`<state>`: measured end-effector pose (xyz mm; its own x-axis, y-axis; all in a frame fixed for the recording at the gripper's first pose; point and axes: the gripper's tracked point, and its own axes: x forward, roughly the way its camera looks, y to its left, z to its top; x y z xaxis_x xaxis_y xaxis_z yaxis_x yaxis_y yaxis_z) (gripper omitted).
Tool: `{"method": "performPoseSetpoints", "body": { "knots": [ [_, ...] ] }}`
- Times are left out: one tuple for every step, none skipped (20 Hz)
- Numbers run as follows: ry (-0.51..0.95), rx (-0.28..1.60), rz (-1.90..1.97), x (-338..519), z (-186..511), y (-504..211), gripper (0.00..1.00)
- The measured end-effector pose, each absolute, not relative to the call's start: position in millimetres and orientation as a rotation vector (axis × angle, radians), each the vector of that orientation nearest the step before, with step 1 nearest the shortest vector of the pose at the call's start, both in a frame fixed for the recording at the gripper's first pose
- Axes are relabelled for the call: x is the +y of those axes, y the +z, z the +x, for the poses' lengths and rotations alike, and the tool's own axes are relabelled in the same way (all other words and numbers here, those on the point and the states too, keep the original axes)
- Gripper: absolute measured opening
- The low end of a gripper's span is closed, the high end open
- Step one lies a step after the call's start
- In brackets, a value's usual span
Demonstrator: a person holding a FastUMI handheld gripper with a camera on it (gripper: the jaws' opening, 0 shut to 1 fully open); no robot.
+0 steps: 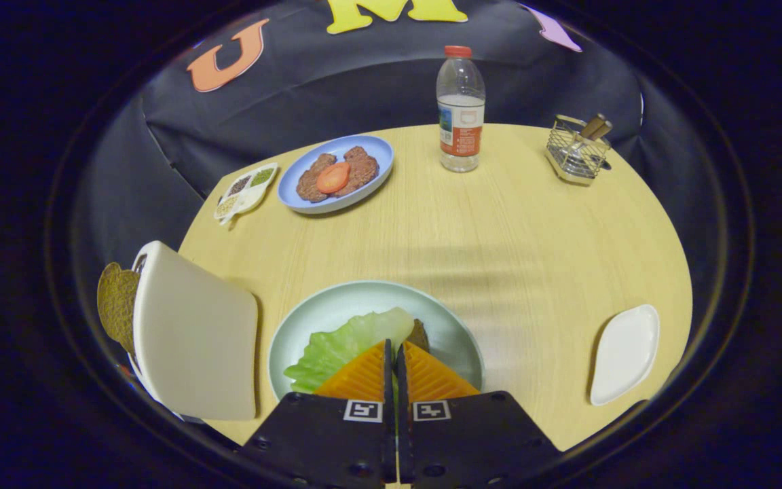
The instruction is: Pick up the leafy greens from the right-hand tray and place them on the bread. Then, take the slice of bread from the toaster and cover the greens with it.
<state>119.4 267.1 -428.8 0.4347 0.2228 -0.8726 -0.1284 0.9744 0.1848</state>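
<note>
My gripper [394, 348] is shut on the leafy greens [343, 346], and a thin strip of green shows between the fingers. The pale green leaf spreads left of the fingertips over a light green plate [337, 309]. A brown edge of bread [420, 334] peeks out under the leaf just right of the fingertips. To the left stands the white toaster [194, 333], with a brown slice of bread [116, 305] sticking out of its far side. The white tray [625, 353] lies to the right with nothing on it.
Across the wooden table [499, 238] are a blue plate [370, 146] with meat patties and a tomato slice, a small seasoning dish [245, 190], a water bottle [460, 109] and a wire cutlery holder [578, 151].
</note>
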Motion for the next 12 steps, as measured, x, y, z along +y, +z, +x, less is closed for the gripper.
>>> {"method": "performPoseSetpoints", "body": {
  "knots": [
    [0.221,1.089,0.109,268.4,118.9,-426.0,0.02],
    [0.216,1.08,0.112,266.3,119.4,-424.3,0.03],
    [0.214,1.074,0.11,265.7,117.1,-421.8,0.06],
    [0.215,1.062,0.106,264.1,113.8,-417.5,0.05],
    [0.215,1.047,0.105,262.4,111.4,-412.5,0.14],
    [0.218,1.016,0.11,263.2,110.4,-406.6,0.23],
    [0.226,0.99,0.108,262.3,106.3,-398.4,0.31],
    [0.236,0.971,0.096,261.9,101.7,-391.4,0.41],
    [0.233,0.954,0.076,259.2,97.9,-387.1,0.52],
    [0.233,0.944,0.063,257.8,92.9,-379.5,0.62],
    [0.239,0.925,0.058,260.7,87.4,-370.2,0.72],
    [0.233,0.903,0.046,260.8,82.6,-359.2,0.75]
  ]
}}
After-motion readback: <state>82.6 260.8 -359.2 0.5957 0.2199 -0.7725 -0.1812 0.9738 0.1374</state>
